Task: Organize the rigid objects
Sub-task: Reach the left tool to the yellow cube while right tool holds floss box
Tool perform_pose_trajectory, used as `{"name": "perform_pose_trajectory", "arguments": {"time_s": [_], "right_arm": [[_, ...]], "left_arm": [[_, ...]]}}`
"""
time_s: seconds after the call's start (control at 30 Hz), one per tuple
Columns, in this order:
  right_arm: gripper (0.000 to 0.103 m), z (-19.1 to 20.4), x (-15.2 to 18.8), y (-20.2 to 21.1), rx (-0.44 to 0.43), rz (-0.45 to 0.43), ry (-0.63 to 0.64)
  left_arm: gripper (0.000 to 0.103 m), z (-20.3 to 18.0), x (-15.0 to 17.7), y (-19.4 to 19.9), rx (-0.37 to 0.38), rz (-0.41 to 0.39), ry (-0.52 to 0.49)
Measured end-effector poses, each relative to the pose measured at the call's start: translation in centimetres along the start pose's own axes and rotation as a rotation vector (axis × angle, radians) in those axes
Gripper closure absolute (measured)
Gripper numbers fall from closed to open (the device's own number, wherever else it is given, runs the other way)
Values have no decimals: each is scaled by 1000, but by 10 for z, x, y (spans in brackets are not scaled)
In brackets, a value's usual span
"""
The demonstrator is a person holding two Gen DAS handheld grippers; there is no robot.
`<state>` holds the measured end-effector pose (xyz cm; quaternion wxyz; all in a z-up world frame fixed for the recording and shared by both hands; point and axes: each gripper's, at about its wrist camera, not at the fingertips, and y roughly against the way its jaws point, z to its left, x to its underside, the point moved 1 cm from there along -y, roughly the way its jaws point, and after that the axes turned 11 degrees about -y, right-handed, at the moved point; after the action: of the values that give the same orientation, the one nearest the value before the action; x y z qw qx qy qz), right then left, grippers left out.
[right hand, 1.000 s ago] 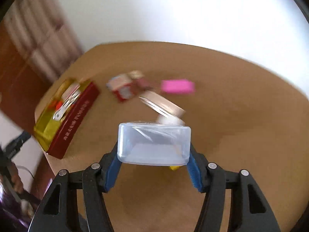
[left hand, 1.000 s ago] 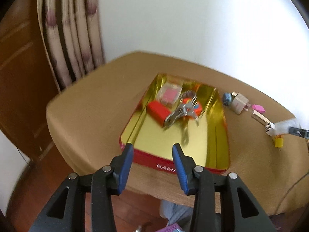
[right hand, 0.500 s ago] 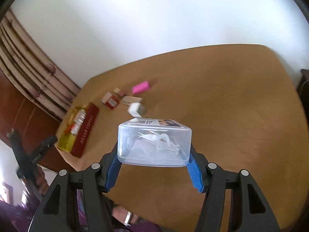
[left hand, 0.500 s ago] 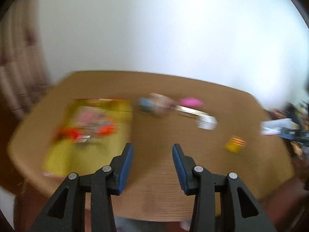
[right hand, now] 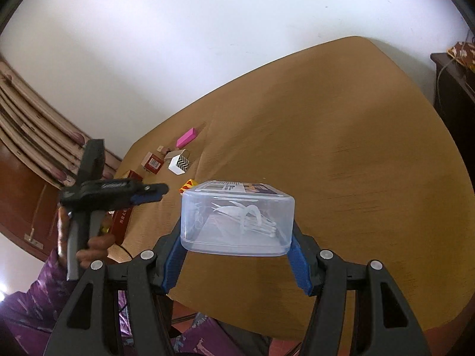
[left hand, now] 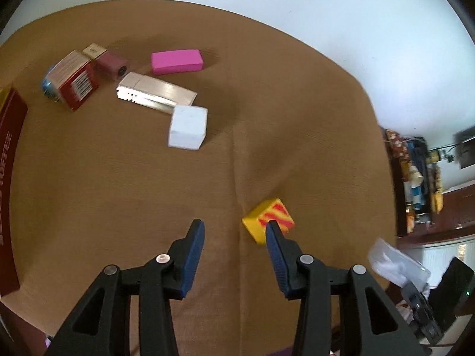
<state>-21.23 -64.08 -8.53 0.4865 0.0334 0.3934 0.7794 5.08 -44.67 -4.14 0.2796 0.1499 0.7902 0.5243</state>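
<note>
My left gripper (left hand: 234, 231) is open and empty, low over the brown table (left hand: 118, 178). A yellow block with red stripes (left hand: 268, 218) lies just by its right fingertip, outside the jaws. Farther off lie a white cube (left hand: 187, 126), a silver box (left hand: 156, 93), a pink block (left hand: 177, 61), a red carton (left hand: 75, 81) and a small maroon bottle (left hand: 111, 65). My right gripper (right hand: 237, 237) is shut on a clear plastic box (right hand: 237, 216) with white pieces inside, held above the table's front edge. The left gripper also shows in the right wrist view (right hand: 154, 191).
The red tin's side (left hand: 10, 178) stands at the left edge of the table. A dark cabinet with clutter (left hand: 415, 178) stands beyond the table's right edge. A white wall is behind. The person's hand and purple sleeve (right hand: 44, 290) are at lower left.
My left gripper has swung right from over the tin to the yellow striped block and dropped lower. My right gripper has lifted the clear box and pulled back from the items.
</note>
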Motion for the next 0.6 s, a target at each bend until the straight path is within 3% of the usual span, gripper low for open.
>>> {"name": "perform_pose_trajectory", "arguments": {"time_s": [0.13,0.27,0.4,0.6], "right_arm": [[45,-16,-2,0,-21,5,-30],[45,-25,-3,-3,-56,11,-60],[45,-28,1,-9,-74,33,-66],[45,-30,4,-14,-94,41,-62]], "left_arm": [[59,-12,-8,-13,-41,21,-55],[59,-13,-14,-21,5,68,27],[59,-18,-18,-20,15,66,88],[59,-30,-18,-39,-43,131,131]]}}
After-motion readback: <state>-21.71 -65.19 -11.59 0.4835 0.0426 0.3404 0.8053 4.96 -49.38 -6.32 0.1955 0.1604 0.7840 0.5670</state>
